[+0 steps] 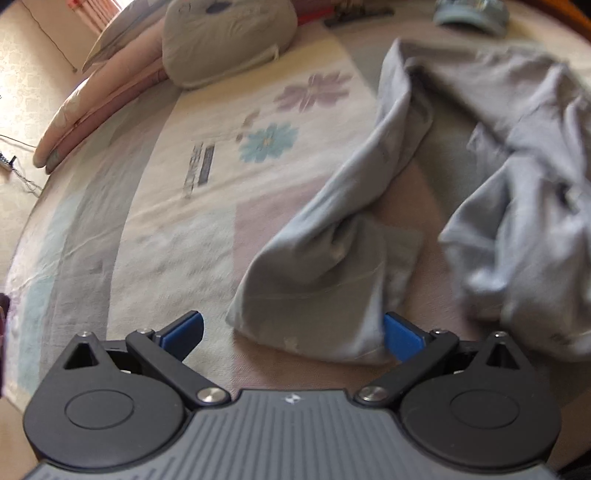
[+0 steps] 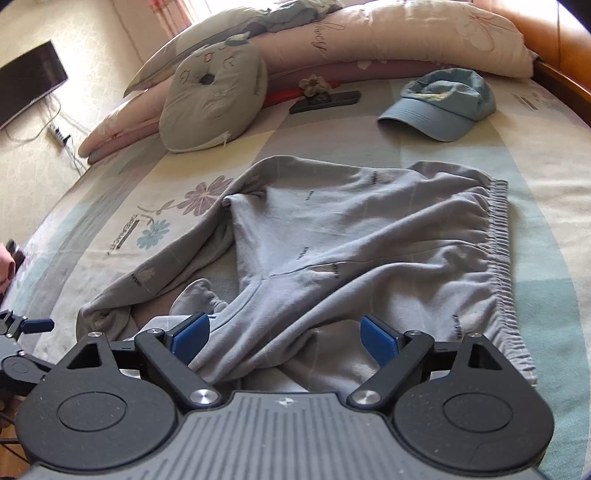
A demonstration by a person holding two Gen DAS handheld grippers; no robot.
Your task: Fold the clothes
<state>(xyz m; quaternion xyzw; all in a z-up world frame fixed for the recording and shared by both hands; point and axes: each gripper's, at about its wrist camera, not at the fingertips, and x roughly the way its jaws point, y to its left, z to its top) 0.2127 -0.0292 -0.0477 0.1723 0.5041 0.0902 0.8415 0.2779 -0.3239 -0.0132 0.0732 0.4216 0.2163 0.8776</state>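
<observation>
Grey sweatpants lie crumpled on the bed, with the elastic waistband at the right. My right gripper is open wide just above the pants' near part, with cloth lying between its blue pads, which do not press on it. One leg stretches left toward my left gripper, seen at the picture's edge. In the left wrist view that leg's hem lies between the fingers of the open left gripper, and the hem's edge lies against the right pad. The rest of the pants is blurred.
The flowered bedsheet covers a round bed. A grey cushion, a rolled quilt, a dark phone and a blue cap lie at the far side. A television and a power strip are on the left, off the bed.
</observation>
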